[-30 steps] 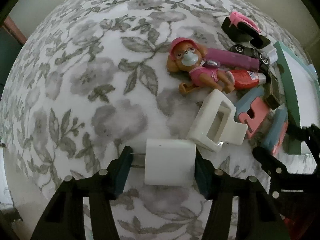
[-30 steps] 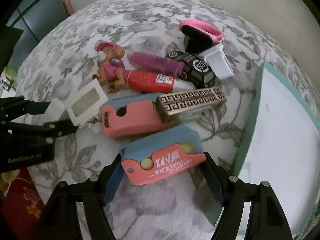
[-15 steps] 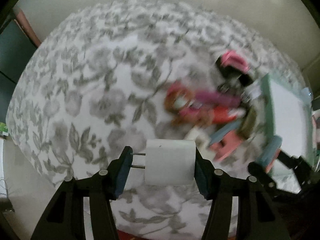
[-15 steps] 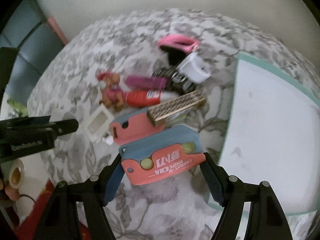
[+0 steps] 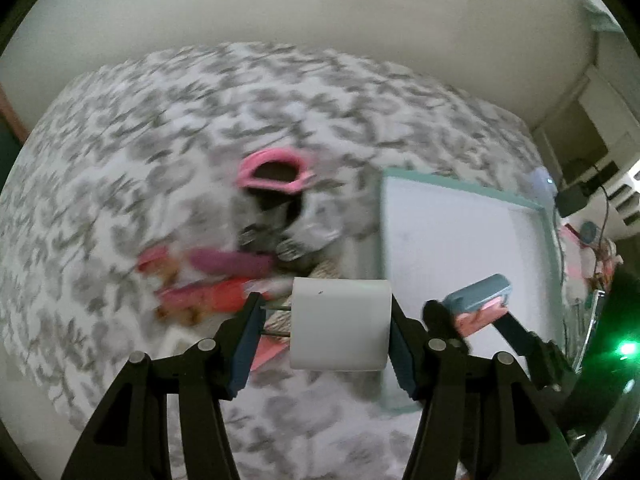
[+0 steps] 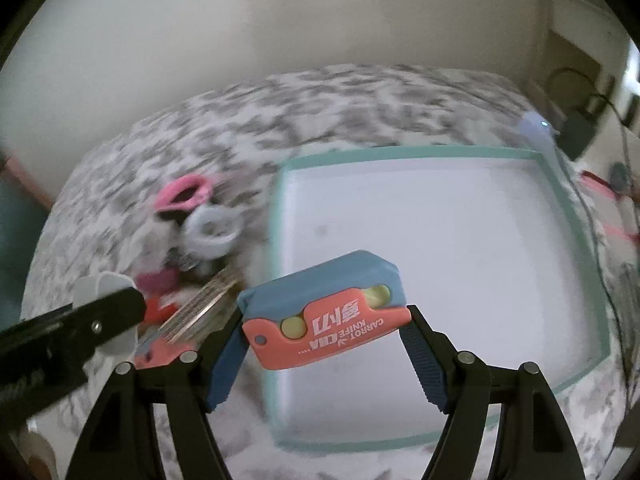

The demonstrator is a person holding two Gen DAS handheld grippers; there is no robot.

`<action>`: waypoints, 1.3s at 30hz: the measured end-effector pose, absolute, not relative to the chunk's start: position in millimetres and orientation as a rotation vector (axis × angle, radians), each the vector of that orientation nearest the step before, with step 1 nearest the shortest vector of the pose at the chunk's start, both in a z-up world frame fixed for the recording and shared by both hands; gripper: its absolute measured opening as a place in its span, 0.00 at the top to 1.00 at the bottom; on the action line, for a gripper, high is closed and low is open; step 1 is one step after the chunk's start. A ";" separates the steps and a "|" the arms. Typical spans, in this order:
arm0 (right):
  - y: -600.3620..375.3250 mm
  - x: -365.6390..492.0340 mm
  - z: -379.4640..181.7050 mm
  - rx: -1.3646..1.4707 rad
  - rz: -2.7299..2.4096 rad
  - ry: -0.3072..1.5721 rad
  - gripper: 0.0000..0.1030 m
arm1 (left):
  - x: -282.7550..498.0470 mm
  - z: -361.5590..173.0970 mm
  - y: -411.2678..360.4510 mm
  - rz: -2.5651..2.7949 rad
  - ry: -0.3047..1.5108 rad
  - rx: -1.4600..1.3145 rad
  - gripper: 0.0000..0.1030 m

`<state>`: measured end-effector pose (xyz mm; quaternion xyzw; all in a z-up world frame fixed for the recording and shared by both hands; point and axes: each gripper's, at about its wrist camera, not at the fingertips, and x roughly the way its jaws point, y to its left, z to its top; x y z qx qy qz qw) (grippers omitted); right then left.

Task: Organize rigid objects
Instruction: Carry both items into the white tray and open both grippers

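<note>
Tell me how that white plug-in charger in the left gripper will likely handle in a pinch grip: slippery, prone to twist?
The white charger looks hard and smooth, so probably somewhat slippery. Its prongs meet one finger, so the left gripper may let it pivot. Its blocky body shouldn't roll once set in the tray.

Dim, soft indoor light, heavy motion blur on background, fisheye bending and dark vignette at edges

The white tray [image 6: 460, 264] is lying bare inside its green rim, giving open room from above. Just left of it, a blurred heap of toys [image 5: 248, 264] is crowding the flowered table [image 5: 120, 184], while the far left cloth is lying open.
</note>
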<state>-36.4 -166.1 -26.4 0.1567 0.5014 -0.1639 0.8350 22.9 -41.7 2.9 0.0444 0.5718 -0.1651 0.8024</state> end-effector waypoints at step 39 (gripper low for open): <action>-287.8 -55.8 -69.2 0.448 -0.749 1.054 0.18 | 30.9 -52.4 -142.0 -0.543 1.170 0.111 0.39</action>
